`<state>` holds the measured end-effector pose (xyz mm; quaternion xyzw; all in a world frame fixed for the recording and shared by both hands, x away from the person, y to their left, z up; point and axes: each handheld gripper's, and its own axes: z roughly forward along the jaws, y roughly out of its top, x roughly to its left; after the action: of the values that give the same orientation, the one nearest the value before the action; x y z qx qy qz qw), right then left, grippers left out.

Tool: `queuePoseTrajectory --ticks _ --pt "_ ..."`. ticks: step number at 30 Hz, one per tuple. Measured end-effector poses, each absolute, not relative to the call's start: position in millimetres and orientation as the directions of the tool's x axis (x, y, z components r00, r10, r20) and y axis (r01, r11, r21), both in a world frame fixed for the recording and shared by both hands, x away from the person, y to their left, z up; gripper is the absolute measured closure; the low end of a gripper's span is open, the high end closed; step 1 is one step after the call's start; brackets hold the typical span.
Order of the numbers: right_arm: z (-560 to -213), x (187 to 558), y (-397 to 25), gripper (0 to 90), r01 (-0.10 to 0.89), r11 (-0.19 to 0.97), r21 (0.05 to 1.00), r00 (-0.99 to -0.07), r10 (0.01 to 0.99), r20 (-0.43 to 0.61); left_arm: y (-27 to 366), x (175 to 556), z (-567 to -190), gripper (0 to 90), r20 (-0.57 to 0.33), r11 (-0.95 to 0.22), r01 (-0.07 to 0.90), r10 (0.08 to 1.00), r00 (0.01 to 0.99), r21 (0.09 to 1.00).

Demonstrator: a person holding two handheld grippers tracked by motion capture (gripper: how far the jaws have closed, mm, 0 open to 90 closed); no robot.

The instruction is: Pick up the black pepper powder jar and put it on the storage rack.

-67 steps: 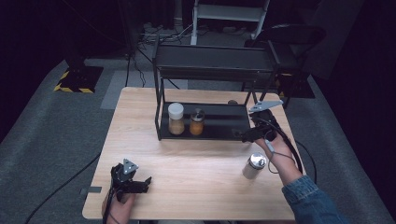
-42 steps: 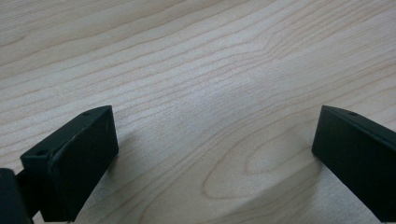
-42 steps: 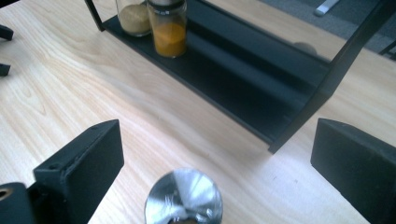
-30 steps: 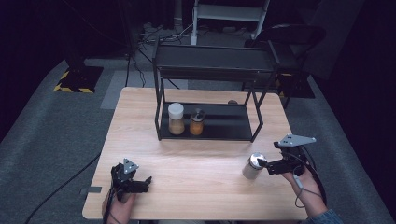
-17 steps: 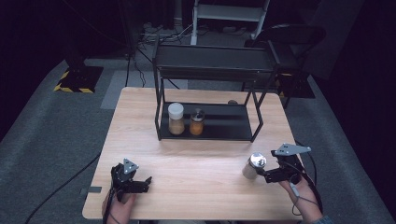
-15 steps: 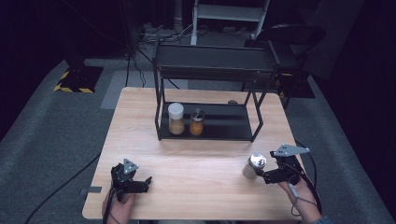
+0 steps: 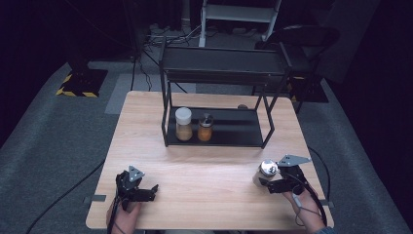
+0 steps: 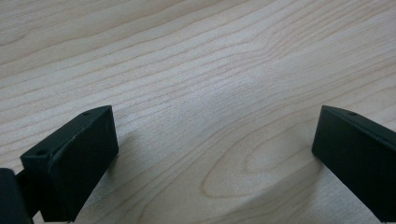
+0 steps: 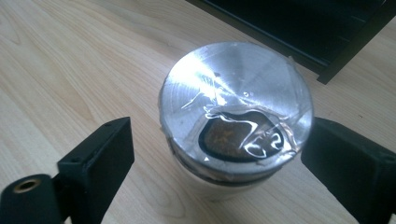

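Silver-lidded jar [image 9: 236,119] upright, tape over lid; right gripper [image 9: 224,161] wide around it

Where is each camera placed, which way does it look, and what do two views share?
High view: above the person's side, looking forward and down on the table, the rack, both hands and claws.
Left gripper view: on the left claw, looking down at bare wood between open jaws.
Right gripper view: on the right claw, jaws open around the silver-lidded jar.
Shared: the jar and the right claw appear in the high view too.
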<state>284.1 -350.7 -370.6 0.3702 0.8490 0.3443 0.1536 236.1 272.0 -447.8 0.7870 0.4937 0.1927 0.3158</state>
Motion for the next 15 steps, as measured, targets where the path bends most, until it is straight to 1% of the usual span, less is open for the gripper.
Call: queuePoseTrajectory --ticks 5,10,13,15 --pt "-369 296 -345 18.6 0.549 0.497 0.672 -0.671 0.741 0.001 272 236 -448 0.2 -0.009 -0.313 0.655 0.899 0.438 0.688" --pt "-367 306 -340 23.1 0.562 0.510 0.651 -0.676 0.737 0.007 272 236 -448 0.2 -0.009 -0.313 0.655 0.899 0.438 0.688" --pt "-368 309 -337 30.5 0.569 0.517 0.639 -0.677 0.736 0.009 272 236 -448 0.2 -0.009 -0.313 0.655 0.899 0.438 0.688" --pt "-367 310 -336 30.5 0.570 0.522 0.635 -0.678 0.735 0.005 272 236 -448 0.2 -0.009 -0.313 0.655 0.899 0.438 0.688"
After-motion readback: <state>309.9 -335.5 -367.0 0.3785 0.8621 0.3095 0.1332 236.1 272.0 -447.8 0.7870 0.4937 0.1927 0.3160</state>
